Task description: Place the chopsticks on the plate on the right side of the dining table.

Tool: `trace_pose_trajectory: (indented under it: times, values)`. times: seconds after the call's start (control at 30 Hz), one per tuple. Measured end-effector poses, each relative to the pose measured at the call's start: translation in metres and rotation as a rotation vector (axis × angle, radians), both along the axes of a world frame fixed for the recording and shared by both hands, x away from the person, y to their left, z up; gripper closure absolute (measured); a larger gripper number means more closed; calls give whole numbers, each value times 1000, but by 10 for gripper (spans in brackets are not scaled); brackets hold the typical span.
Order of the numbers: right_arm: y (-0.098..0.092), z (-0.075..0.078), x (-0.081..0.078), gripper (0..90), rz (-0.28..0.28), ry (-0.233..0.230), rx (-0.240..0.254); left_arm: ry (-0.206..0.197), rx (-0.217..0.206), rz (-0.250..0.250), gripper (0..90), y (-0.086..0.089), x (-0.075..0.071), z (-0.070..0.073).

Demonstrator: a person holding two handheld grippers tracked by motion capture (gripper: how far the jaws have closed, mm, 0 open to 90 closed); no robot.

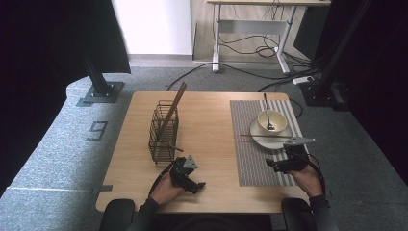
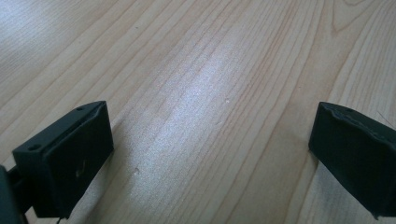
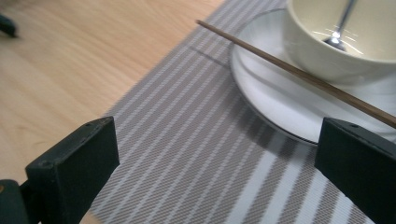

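Fingers (image 3: 70, 172) apart, chopstick (image 3: 299, 74) beyond.

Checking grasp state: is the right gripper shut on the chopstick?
No. The right gripper is open, and the chopstick lies across the plate.

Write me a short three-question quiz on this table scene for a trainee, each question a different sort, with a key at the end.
1. True or false: the spoon stands in the bowl.
2. Multiple choice: where does the loose chopstick lie? A) flat on the wooden table B) across the white plate, in front of the bowl C) inside the wire basket
3. Fill in: the plate sits on a striped ____.

Key: 1 true. 2 B. 3 placemat.

For reference, the left gripper is over bare wood and the right gripper is over the placemat; both have their jaws wide apart with nothing between them.
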State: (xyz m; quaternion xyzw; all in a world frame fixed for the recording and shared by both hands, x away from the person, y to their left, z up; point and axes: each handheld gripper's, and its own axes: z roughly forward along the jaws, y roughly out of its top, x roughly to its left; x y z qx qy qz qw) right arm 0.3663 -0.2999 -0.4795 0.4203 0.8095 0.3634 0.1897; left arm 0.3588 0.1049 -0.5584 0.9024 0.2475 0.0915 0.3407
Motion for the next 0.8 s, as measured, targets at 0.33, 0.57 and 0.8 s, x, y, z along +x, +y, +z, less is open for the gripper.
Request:
trace_pose_trajectory:
  times: [0.33, 0.57, 0.8]
  values:
    - [27, 23, -11, 0, 116, 17, 53, -1, 0, 3, 0, 0, -1, 0]
    - [51, 31, -4, 0, 201, 13, 55, -1, -2, 10, 0, 0, -2, 0]
    - [78, 38, 6, 0, 254, -7, 49, 0, -1, 11, 0, 0, -3, 0]
